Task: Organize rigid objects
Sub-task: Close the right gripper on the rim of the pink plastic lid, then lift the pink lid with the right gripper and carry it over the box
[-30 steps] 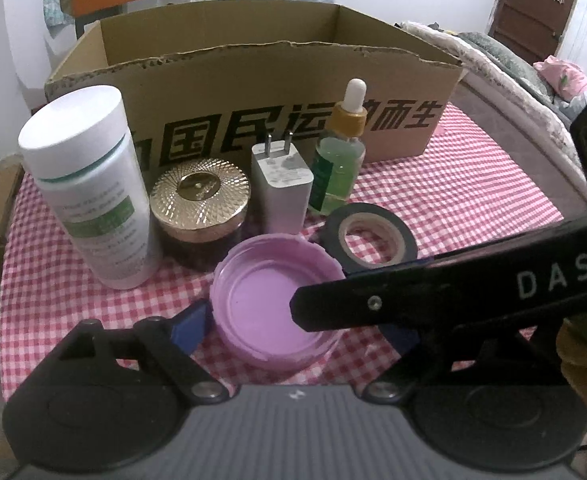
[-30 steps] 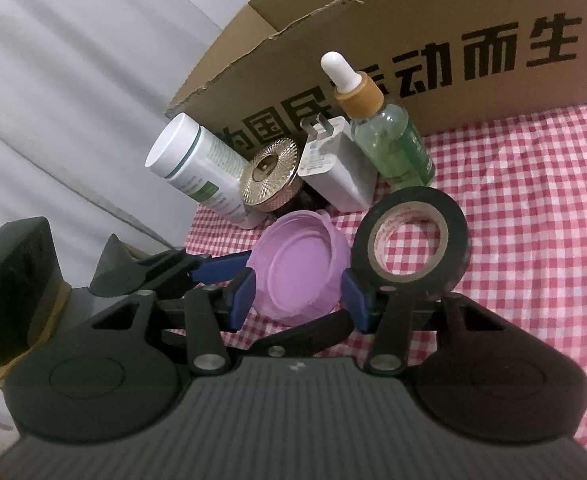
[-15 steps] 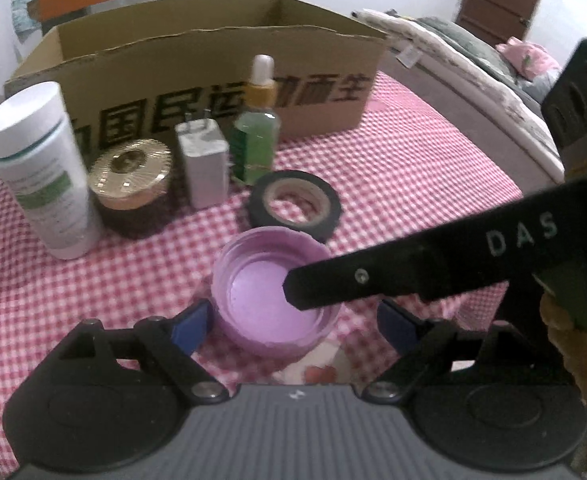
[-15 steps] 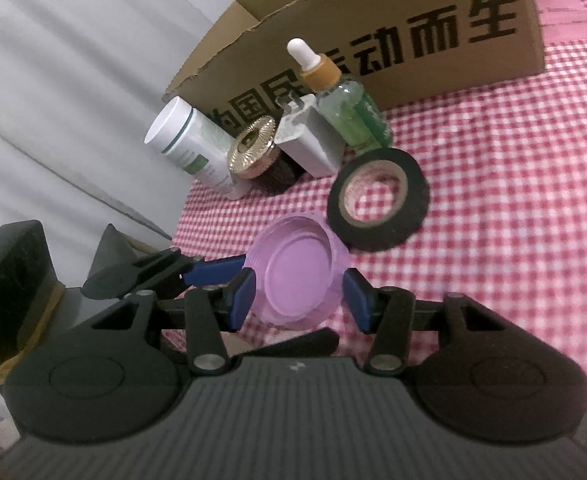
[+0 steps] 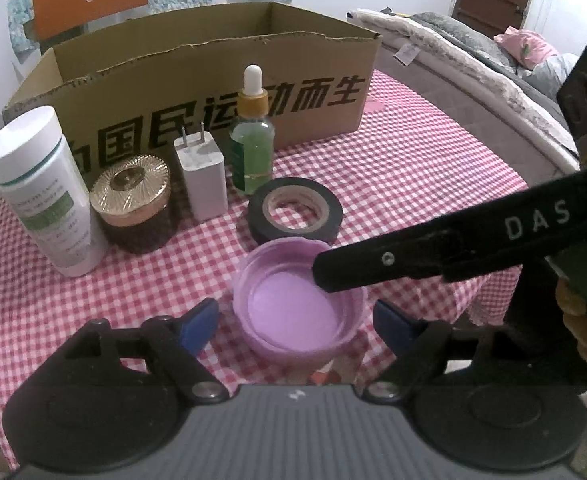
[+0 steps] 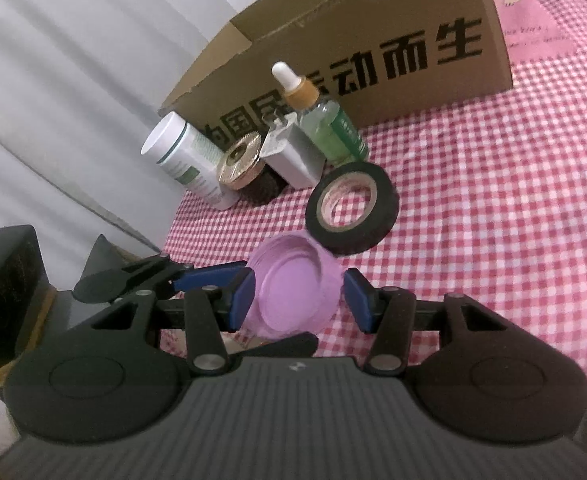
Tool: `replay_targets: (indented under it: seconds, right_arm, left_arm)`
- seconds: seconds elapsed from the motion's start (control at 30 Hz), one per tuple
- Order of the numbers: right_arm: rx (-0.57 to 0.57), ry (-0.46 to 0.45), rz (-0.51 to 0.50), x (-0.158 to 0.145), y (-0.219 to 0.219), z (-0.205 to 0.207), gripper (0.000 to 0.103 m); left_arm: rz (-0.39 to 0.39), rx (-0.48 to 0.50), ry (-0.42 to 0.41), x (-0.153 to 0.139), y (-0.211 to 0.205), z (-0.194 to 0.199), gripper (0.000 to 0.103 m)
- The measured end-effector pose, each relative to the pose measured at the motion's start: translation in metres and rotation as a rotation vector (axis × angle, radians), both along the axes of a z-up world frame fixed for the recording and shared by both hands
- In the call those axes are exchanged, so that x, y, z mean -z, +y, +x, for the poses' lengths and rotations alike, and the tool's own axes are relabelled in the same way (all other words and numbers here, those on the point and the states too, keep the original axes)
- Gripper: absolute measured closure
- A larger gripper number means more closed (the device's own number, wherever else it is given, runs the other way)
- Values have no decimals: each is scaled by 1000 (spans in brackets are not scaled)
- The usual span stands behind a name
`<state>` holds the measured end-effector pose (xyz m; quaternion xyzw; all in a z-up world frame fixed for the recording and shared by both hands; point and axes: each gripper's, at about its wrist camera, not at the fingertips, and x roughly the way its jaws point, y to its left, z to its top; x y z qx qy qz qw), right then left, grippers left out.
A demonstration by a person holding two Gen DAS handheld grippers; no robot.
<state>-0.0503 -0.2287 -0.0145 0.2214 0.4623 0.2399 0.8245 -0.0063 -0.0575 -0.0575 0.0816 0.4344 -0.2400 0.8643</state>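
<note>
Care is paying off if the left gripper (image 5: 293, 316), its jaws closing around but not yet pressing the shallow purple plastic lid (image 5: 299, 300) lying near the checked tablecloth's (image 5: 413, 184) front edge, is squeezing squarely, while the right gripper (image 6: 299, 296) is bracketing it half-open.

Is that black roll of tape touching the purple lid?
Cannot tell. In the left wrist view the tape roll meets the purple lid's far rim with no cloth visible between; it may only overlap.
</note>
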Motion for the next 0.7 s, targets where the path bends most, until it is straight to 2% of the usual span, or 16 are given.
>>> replay_targets:
  seconds: [0.3, 0.57, 0.7]
  right_arm:
    - [-2, -17, -24, 4, 7, 5, 57]
    - [-30, -19, -67, 12, 12, 12, 75]
    - [-26, -27, -72, 14, 13, 12, 80]
  left_arm:
    - [19, 24, 12, 6, -5, 12, 17]
    - [48, 30, -20, 8, -11, 12, 21]
    - [49, 31, -29, 8, -12, 14, 28]
